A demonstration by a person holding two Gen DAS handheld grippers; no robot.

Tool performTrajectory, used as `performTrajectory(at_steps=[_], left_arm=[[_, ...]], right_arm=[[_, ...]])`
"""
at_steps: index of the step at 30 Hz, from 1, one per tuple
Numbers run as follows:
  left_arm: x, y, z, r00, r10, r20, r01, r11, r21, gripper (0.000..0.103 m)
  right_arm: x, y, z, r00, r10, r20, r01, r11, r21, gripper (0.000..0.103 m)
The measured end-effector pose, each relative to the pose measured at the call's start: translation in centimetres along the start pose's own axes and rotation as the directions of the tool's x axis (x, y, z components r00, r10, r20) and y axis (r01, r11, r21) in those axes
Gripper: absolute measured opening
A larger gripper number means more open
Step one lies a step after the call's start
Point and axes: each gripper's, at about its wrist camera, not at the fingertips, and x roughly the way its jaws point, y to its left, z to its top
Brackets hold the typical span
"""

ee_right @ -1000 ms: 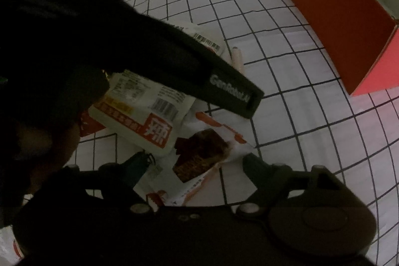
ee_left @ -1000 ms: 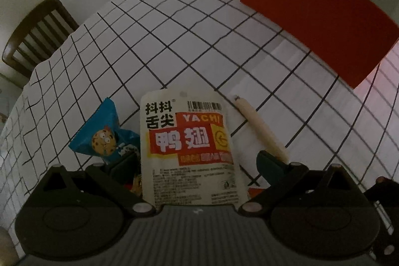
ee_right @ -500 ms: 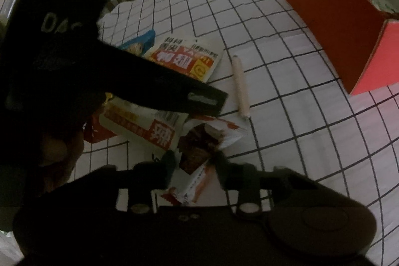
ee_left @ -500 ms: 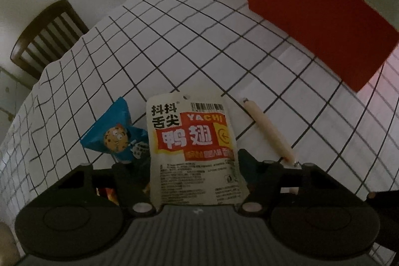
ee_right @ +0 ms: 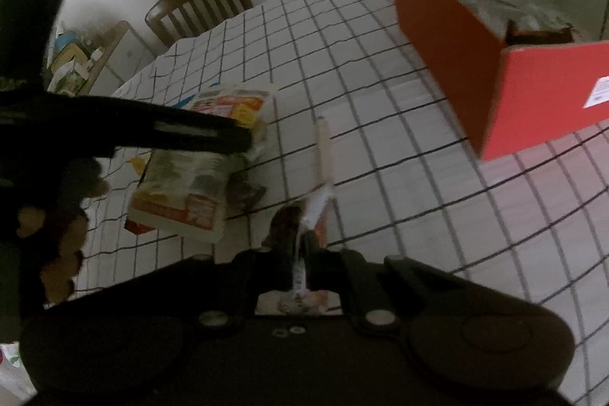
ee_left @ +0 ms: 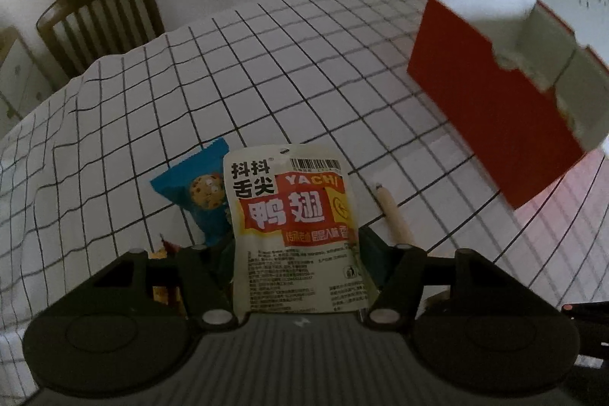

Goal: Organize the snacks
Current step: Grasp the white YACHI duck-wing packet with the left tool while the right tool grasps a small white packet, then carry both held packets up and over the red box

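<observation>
A white pouch with a red label (ee_left: 293, 200) hangs between the fingers of my left gripper (ee_left: 295, 248), lifted off the checked tablecloth. The jaws are still closing and press on its sides. In the right wrview the same pouch (ee_right: 236, 105) shows behind one black left finger (ee_right: 198, 134). My right gripper (ee_right: 300, 242) is shut on a thin white-and-red packet with a brown snack printed on it (ee_right: 318, 212), raised a little above the cloth. The red box (ee_left: 487, 109) stands open at the far right, and its inside (ee_right: 533, 21) holds a few wrapped items.
A blue cookie packet (ee_left: 201, 193) lies left of the held pouch, and a pale stick snack (ee_left: 392, 215) lies to its right. Another white pouch with orange print (ee_right: 179, 193) rests on the cloth. A wooden chair (ee_left: 102, 18) stands beyond the table's far edge.
Both grippers closed from wide open, the left on the white pouch, the right on the thin packet. Both have risen with their packets and tilted up, so more of the room shows.
</observation>
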Motion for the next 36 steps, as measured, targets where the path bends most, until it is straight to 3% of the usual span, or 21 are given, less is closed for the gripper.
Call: performTrajectory(at_steps=[10, 19, 36], left_arm=[[-3.1, 0.3, -1.0, 0.997, -0.057, 0.045, 0.062, 0.991, -0.115, 0.064], [-5.3, -1.5, -1.5, 0.994, -0.080, 0.068, 0.089, 0.985, -0.147, 0.064], [-8.6, -10.8, 2.2, 0.972, -0.156, 0.174, 0.181, 0.974, -0.136, 0.064]], right_arm=[[-4.0, -2.9, -0.3, 0.998, -0.034, 0.045, 0.036, 0.998, -0.052, 0.002], [-8.1, -5.6, 0.1, 0.996, -0.045, 0.072, 0.052, 0.994, -0.099, 0.001], [-15.4, -12.4, 5.8, 0.982, -0.037, 0.187, 0.068, 0.984, -0.163, 0.001]])
